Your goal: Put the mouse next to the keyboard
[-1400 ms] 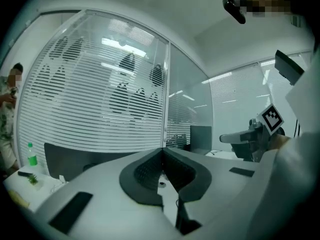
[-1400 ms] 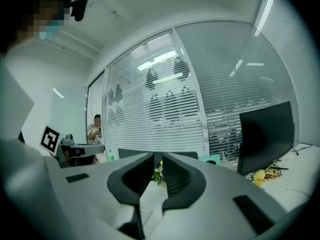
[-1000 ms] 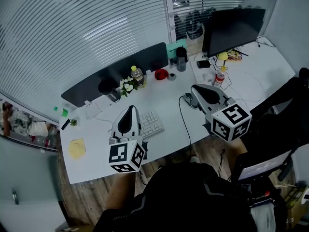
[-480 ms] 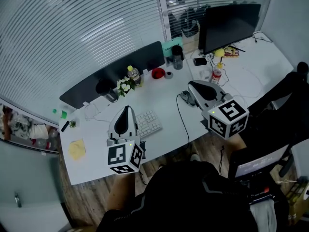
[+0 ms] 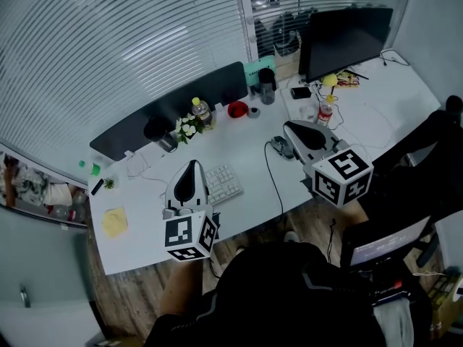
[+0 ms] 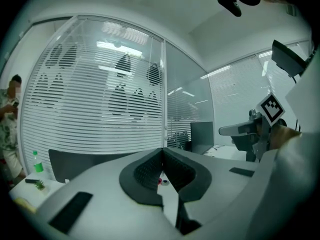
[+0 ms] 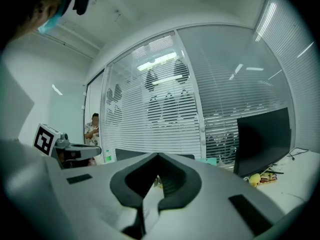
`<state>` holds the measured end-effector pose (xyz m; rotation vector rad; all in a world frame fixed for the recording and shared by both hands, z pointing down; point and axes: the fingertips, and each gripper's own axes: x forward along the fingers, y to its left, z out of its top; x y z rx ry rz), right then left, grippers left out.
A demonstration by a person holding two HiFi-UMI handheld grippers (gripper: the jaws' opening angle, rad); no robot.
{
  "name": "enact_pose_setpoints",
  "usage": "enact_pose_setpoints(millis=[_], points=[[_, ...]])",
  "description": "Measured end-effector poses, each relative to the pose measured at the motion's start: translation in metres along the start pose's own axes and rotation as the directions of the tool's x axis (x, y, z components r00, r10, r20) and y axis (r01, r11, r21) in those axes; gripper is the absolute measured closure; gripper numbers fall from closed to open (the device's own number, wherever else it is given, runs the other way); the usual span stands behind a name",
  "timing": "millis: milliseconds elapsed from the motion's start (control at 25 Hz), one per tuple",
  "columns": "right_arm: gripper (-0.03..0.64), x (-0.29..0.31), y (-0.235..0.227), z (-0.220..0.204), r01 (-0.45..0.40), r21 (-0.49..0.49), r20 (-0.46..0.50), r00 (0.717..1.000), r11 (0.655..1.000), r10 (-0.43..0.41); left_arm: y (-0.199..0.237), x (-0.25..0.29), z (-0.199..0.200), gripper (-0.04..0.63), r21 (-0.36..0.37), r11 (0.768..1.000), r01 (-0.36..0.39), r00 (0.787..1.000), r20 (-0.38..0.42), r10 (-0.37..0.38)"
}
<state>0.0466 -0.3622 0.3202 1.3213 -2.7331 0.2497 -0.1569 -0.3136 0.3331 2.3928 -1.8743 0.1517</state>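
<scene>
A white keyboard (image 5: 223,184) lies near the front edge of the white desk (image 5: 246,157). My left gripper (image 5: 192,163) hovers over the keyboard's left end, its jaws shut with nothing between them (image 6: 161,151). A dark mouse (image 5: 278,148) sits to the right of the keyboard, and its black cable (image 5: 273,183) trails towards the desk edge. My right gripper (image 5: 289,126) hangs just right of the mouse, apart from it. Its jaws are shut and empty too (image 7: 157,155). Neither gripper view shows the mouse or the keyboard.
A black monitor (image 5: 347,38) stands at the back right. Along a dark partition (image 5: 173,107) sit a bottle (image 5: 205,112), white flowers (image 5: 189,129), a red bowl (image 5: 237,109) and a black cup (image 5: 268,85). A yellow note (image 5: 114,221) lies front left. A person (image 6: 7,129) stands beyond the blinds.
</scene>
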Motion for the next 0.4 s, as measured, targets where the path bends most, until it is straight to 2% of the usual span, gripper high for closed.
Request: enact_pose_setpoints(millis=[400], points=[[0.618, 0.0014, -0.0008, 0.0015, 0.020, -0.009, -0.003, 1.000, 1.000, -0.020, 0.0065, -0.0027, 0.0042, 0.566, -0.028, 1.000, 0.003, 1.000, 0.008, -0.002]])
